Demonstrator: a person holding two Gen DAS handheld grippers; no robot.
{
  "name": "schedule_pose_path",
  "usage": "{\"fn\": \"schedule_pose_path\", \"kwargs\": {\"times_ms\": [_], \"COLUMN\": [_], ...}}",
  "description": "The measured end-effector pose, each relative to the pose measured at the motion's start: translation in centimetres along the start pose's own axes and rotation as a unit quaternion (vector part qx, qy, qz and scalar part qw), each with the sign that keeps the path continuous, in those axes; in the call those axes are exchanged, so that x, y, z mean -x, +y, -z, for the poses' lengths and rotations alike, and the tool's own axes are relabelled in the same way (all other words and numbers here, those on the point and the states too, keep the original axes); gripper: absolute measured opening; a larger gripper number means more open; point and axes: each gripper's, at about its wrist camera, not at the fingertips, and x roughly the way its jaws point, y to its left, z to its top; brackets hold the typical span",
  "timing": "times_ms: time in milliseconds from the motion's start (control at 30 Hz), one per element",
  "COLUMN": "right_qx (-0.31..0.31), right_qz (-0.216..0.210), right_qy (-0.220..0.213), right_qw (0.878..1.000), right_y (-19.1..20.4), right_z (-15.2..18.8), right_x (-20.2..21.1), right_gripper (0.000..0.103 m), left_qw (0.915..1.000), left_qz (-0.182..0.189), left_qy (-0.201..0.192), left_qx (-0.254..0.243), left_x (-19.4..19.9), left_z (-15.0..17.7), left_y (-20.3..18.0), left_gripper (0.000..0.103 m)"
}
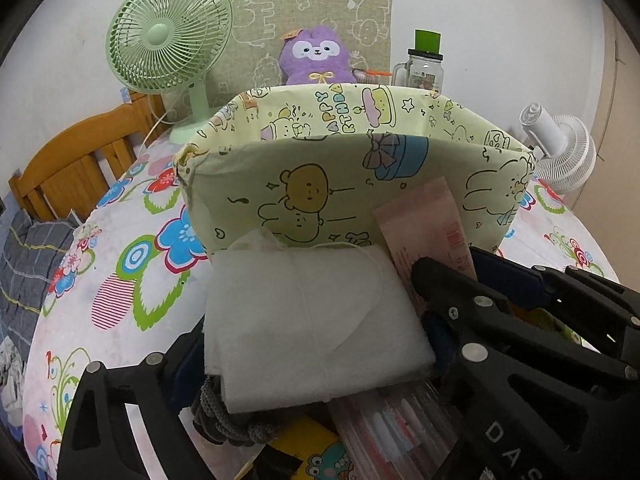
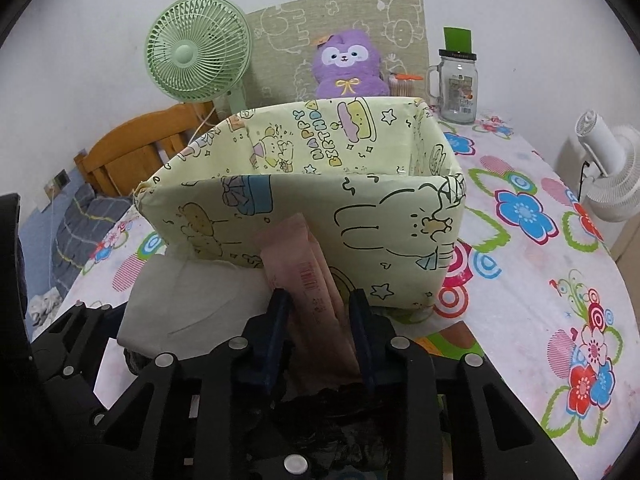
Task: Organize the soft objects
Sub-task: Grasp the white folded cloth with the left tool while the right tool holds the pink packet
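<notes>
I note a matt printed-cloth storage box (image 2: 304, 216), a soft white fibrous pad (image 1: 312, 320), a glossy pink plastic packet (image 2: 308, 276) and a smooth clear-glass jar (image 2: 458, 88) at one o'clock.

Left wrist view: low over the flowered tablecloth (image 1: 120, 264), facing 12 o'clock, close up to the near wall of the fabric box (image 1: 320, 184). Right wrist view: slightly higher, a touch farther back, offset toward 3 o'clock, same heading. Shared by both: box, green fan (image 1: 168, 36) at 11 o'clock, purple plush (image 2: 348, 64) at 12, glass jar (image 2: 456, 88) at 1.
</notes>
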Motion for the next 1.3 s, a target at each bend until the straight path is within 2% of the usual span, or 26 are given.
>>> {"fn": "schedule_pose_path", "kwargs": {"times_ms": [133,500,767,833,867,1300], "right_qx": [0.003,0.005,0.008,0.009,0.009,0.014], "right_qz": [0.001,0.008,0.01,0.012,0.013,0.02], "right_qy": [-0.004,-0.018,-0.033,-0.037,-0.039,-0.065], "right_qw": [1.0,1.0,0.999,0.999,0.999,0.998], "right_y": [0.1,0.5,0.9,1.0,1.1,1.9], "right_z": [0.0,0.1,0.1,0.1,0.0,0.1], "right_x": [0.4,1.8,3.2,3.5,3.7,6.8], "right_gripper": [0.026,0.018,0.014,0.014,0.014,0.014], "left_qw": [1.0,0.9998,0.9993,0.9992,0.9991,0.9977], "left_qz": [0.0,0.004,0.004,0.005,0.007,0.01], "left_qy": [-0.004,-0.02,-0.036,-0.04,-0.042,-0.067], "left_qx": [0.0,0.004,0.005,0.005,0.005,0.002], "left_x": [0.3,1.5,2.8,3.2,3.3,6.1], "left_z": [0.1,0.2,0.2,0.3,0.3,0.2], "left_y": [0.0,0.3,0.3,0.3,0.3,0.1], "left_gripper": [0.084,0.048,0.041,0.038,0.031,0.03]}}
